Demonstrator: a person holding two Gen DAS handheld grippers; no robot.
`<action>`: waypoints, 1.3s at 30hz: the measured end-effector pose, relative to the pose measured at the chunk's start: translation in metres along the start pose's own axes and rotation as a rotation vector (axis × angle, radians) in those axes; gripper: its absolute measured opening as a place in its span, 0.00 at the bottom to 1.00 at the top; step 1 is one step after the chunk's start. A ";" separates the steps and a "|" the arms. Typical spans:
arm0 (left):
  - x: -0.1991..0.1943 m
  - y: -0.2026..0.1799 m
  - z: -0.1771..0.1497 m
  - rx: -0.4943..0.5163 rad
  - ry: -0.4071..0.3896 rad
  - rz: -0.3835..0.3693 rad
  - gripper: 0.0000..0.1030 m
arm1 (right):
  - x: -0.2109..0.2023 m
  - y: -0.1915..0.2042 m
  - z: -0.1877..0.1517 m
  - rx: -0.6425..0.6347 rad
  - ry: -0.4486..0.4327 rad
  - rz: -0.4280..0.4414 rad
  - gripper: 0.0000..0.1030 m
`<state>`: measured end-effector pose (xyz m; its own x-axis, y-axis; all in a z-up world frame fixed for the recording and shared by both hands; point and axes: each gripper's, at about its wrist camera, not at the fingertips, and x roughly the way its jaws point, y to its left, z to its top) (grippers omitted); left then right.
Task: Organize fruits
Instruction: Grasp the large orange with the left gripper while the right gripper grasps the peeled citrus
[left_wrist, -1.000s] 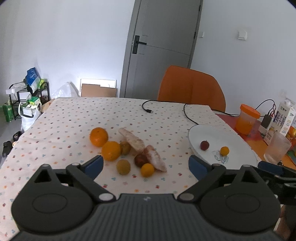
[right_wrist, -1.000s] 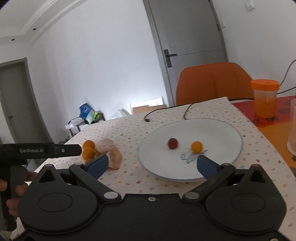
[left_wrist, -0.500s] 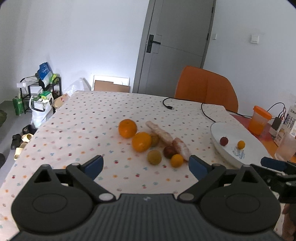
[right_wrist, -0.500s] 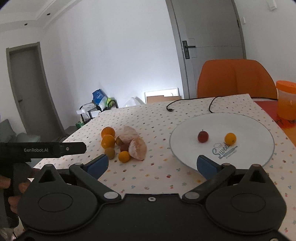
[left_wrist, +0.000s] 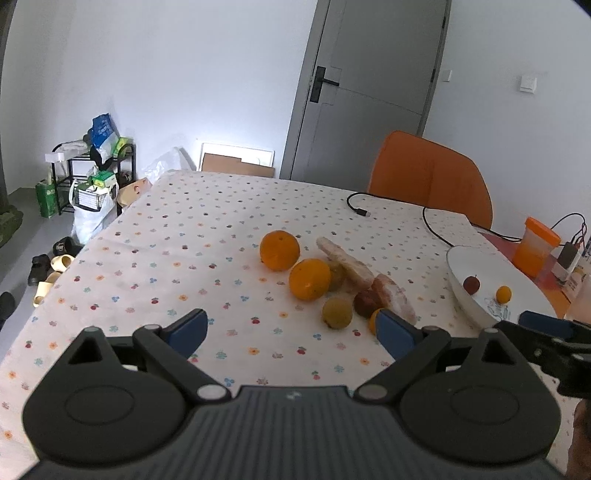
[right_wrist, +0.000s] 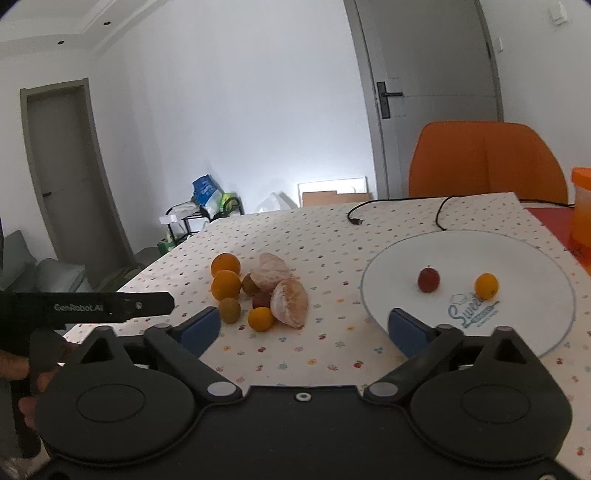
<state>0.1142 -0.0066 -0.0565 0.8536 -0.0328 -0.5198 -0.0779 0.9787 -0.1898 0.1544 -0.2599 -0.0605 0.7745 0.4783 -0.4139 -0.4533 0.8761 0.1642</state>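
A pile of fruit lies mid-table: two oranges (left_wrist: 279, 250) (left_wrist: 309, 279), two peeled pomelo pieces (left_wrist: 345, 261), a greenish round fruit (left_wrist: 336, 313), a dark red fruit (left_wrist: 366, 302) and a small orange one (right_wrist: 260, 319). A white plate (right_wrist: 524, 332) on the right holds a small red fruit (right_wrist: 428, 279) and a small orange fruit (right_wrist: 486, 285). My left gripper (left_wrist: 293, 328) is open and empty, short of the pile. My right gripper (right_wrist: 304, 328) is open and empty, between the pile and the plate.
A black cable (left_wrist: 406, 206) lies on the dotted tablecloth behind the fruit. An orange chair (left_wrist: 428, 177) stands at the far edge. An orange-lidded jar (left_wrist: 535, 245) and a charger stand right of the plate. A shelf and bags are on the floor at left.
Both grippers have swung left: the pile has shifted rightward in both views, and the plate has slid toward the right edge. Both stay open and empty.
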 end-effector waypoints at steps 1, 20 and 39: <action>0.002 0.000 0.000 0.000 0.001 -0.004 0.92 | 0.002 0.000 0.001 0.002 0.003 0.007 0.84; 0.037 -0.004 0.021 -0.022 0.004 -0.024 0.81 | 0.057 0.009 0.020 -0.019 0.111 0.060 0.56; 0.077 -0.001 0.029 -0.062 0.084 -0.026 0.63 | 0.102 0.008 0.025 -0.021 0.214 0.052 0.41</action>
<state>0.1944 -0.0046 -0.0721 0.8099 -0.0774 -0.5814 -0.0903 0.9630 -0.2540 0.2408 -0.2024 -0.0793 0.6400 0.4968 -0.5861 -0.5009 0.8482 0.1721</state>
